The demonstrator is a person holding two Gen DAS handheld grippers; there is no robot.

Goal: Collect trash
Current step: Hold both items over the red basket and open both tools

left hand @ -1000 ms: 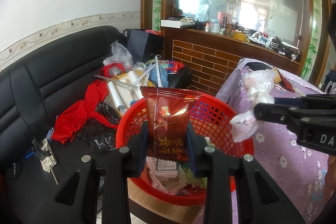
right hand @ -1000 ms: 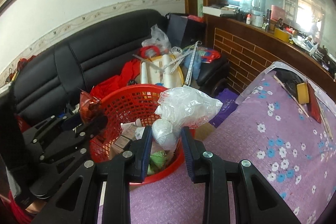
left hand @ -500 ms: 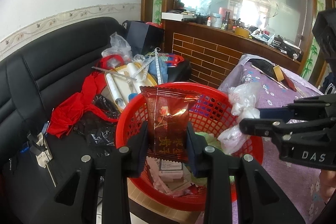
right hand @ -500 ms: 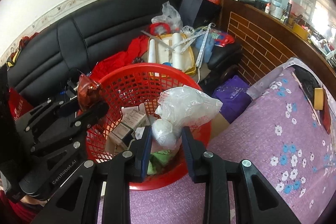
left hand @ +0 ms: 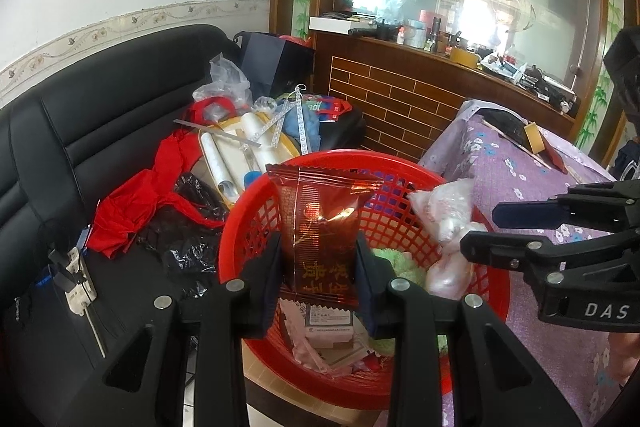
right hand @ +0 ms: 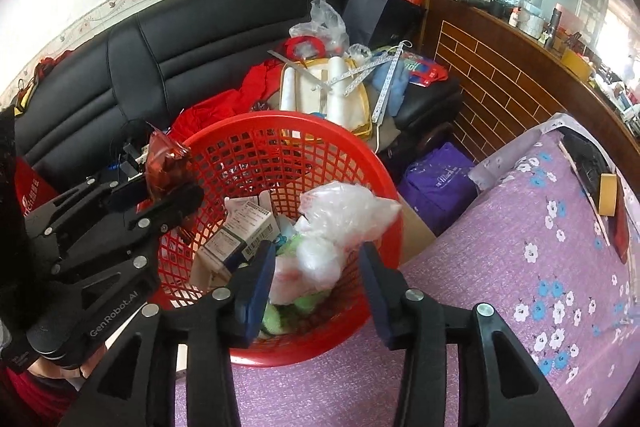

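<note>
Notably, the left wrist view shows the left gripper [left hand: 319, 265] clamped on a dark red snack wrapper [left hand: 320, 223], which stands upright between the pads directly above the red basket [left hand: 496, 291]. To the right, the right gripper [left hand: 478, 233] reaches over the basket's far-right rim with its jaws parted. The clear plastic bag [left hand: 444, 223], held between those jaws half a second ago, now lies loose inside the basket against its right wall, beside green waste and small cartons. A black sofa [left hand: 100, 115] piled with red cloth fills the left; a purple flowered tablecloth [left hand: 520, 179] lies to the right.

Similarly, the right wrist view shows the right gripper [right hand: 318, 269] with jaws wide apart, touching nothing. The clear plastic bag [right hand: 340, 219] sits just beyond them in the near part of the red basket [right hand: 372, 163], resting on the green waste. At left, the left gripper [right hand: 168, 183] holds the snack wrapper [right hand: 164, 163] over the basket's left rim.

Judged from this, the bag's release is complete, and one item is now collected. The wrapper is the remaining item in hand; opening the left jaws should drop it into the basket, since it already hangs over the interior.
</note>
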